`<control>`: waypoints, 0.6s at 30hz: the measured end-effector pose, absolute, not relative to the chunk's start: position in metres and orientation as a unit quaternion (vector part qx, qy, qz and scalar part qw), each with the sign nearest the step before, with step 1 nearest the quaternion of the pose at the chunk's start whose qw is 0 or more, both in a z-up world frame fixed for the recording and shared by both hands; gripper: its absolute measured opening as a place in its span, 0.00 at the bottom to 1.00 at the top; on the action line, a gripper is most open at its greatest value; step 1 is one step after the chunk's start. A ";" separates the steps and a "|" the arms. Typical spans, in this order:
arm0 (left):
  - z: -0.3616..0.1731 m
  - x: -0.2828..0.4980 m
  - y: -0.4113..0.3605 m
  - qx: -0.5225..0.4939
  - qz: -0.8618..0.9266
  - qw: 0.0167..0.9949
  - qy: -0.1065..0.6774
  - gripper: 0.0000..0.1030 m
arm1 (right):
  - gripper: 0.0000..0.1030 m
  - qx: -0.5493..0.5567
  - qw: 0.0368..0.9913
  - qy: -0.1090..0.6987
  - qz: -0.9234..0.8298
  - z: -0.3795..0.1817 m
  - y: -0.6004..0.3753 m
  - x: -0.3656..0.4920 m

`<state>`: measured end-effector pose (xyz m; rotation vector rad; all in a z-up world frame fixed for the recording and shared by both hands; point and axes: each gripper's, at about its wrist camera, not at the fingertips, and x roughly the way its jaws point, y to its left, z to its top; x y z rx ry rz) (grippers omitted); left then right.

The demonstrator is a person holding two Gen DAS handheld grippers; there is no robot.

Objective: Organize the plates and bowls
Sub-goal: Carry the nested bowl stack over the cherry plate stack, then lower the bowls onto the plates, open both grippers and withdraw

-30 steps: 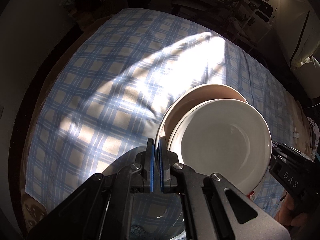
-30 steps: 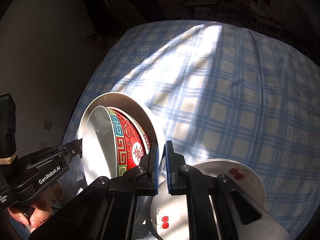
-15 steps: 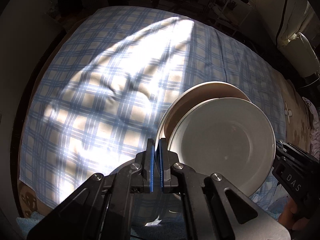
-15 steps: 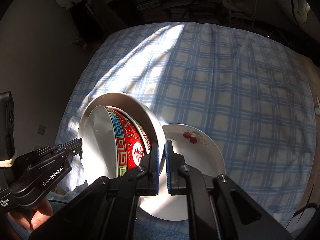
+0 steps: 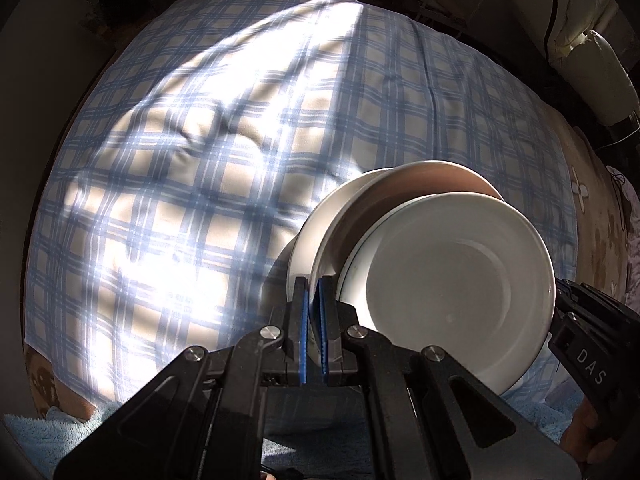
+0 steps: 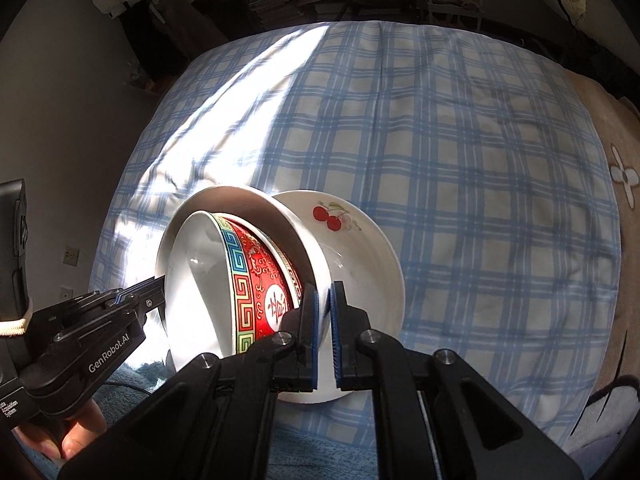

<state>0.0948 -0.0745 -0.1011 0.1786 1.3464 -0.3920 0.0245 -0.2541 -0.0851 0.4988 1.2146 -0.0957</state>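
A stack of nested bowls is held tilted between both grippers over the checked cloth. In the left wrist view my left gripper (image 5: 314, 304) is shut on the rim of the outer white bowl (image 5: 344, 216), with an inner white bowl (image 5: 452, 292) nested in it. In the right wrist view my right gripper (image 6: 324, 320) is shut on the opposite rim of the outer white bowl (image 6: 280, 216), beside the red patterned bowl (image 6: 268, 280). A white plate with cherries (image 6: 352, 240) lies on the cloth just under the stack. The left gripper also shows in the right wrist view (image 6: 120, 300).
The blue and cream checked cloth (image 6: 460, 152) covers the surface, sunlit on the left. A brown blanket (image 6: 624, 184) lies at the right edge. A light blue towel (image 5: 28, 440) lies at the near edge. Dark shelves and clutter stand behind.
The held stack of bowls has moved forward over the cloth and now sits above the cherry plate. Both grippers stay shut on the rim.
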 end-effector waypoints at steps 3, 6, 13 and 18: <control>-0.106 0.091 -0.078 0.085 -0.174 0.758 0.622 0.02 | 0.10 0.241 0.785 0.570 -0.043 -0.093 -0.258 0.022; -0.110 0.088 -0.082 0.098 -0.177 0.759 0.619 0.03 | 0.10 0.249 0.778 0.575 -0.042 -0.097 -0.262 0.021; -0.122 0.088 -0.084 0.093 -0.189 0.754 0.622 0.02 | 0.09 0.239 0.772 0.587 -0.045 -0.111 -0.265 0.023; -0.111 0.088 -0.083 0.094 -0.194 0.770 0.600 0.08 | 0.08 0.238 0.780 0.577 -0.046 -0.107 -0.267 0.025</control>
